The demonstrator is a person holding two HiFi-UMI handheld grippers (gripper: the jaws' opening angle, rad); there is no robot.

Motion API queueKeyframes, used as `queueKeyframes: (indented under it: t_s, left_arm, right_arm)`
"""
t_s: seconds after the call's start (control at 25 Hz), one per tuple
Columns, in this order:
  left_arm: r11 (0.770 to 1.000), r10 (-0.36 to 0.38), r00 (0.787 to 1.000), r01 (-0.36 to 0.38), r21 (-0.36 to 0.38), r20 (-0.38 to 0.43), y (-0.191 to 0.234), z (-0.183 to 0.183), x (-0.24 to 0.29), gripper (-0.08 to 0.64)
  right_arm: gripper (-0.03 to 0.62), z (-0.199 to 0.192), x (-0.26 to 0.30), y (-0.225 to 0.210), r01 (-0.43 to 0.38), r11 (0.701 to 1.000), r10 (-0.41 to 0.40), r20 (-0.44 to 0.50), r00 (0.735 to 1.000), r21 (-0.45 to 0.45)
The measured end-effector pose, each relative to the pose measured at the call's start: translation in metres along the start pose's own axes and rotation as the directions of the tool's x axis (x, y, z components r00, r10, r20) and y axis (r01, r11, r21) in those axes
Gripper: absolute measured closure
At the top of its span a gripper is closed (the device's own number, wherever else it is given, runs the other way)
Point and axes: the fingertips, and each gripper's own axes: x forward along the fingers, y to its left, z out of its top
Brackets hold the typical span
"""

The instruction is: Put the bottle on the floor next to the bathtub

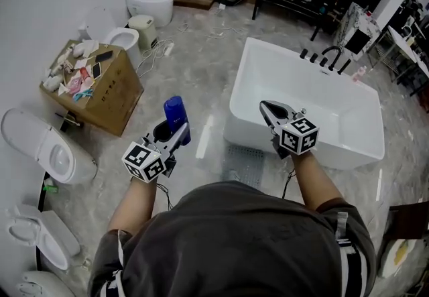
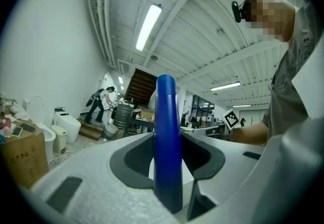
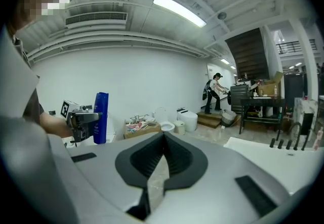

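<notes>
A tall blue bottle [image 1: 175, 113] stands upright between the jaws of my left gripper [image 1: 175, 133], which is shut on its lower part, held above the grey floor. In the left gripper view the bottle [image 2: 167, 137] fills the middle, with a dark pad on each side of it. The right gripper view shows the bottle [image 3: 100, 117] off to the left. My right gripper [image 1: 266, 106] hovers over the near left corner of the white bathtub [image 1: 249, 64], its jaws shut with nothing between them. The bathtub lies to the right of the bottle.
A cardboard box [image 1: 110, 98] strewn with small items stands on the left, with toilets [image 1: 50, 148] along the white wall. A grey mat [image 1: 244, 165] lies on the floor before the tub. Black taps [image 1: 328, 57] line the tub's far rim. People [image 3: 215, 91] stand far back by the stairs.
</notes>
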Motion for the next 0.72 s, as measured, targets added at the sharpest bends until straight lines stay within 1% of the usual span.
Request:
queueKeyframes:
  t_s: [0.12, 0.24, 0.44, 0.6, 0.72]
  left_arm:
    - [1.0, 0.012, 1.0, -0.012, -0.004, -0.012, 0.03, 0.0, 0.031, 0.413]
    - [1.0, 0.028, 0.999, -0.028, 0.002, -0.02, 0.071, 0.001, 0.066, 0.413]
    - [0.997, 0.078, 0.996, -0.078, -0.016, -0.039, 0.132, 0.009, 0.139, 0.413]
    - [0.996, 0.088, 0.994, -0.088, -0.005, -0.062, 0.169, 0.019, 0.199, 0.413]
    - [0.997, 0.071, 0.994, -0.073, -0.017, -0.086, 0.194, 0.017, 0.236, 0.413]
  right_arm:
    - [0.6, 0.005, 0.036, -0.033, -0.006, 1.0, 0.006, -0.002, 1.0, 0.008]
    - [0.6, 0.011, 0.081, -0.07, -0.015, 1.0, 0.015, 0.007, 1.0, 0.017]
    - [0.6, 0.027, 0.153, -0.148, -0.05, 0.998, 0.049, 0.01, 0.999, 0.045]
    - [0.6, 0.052, 0.2, -0.201, -0.065, 0.997, 0.064, 0.026, 0.998, 0.036]
    - [0.6, 0.064, 0.227, -0.227, -0.057, 0.998, 0.056, 0.033, 0.998, 0.034]
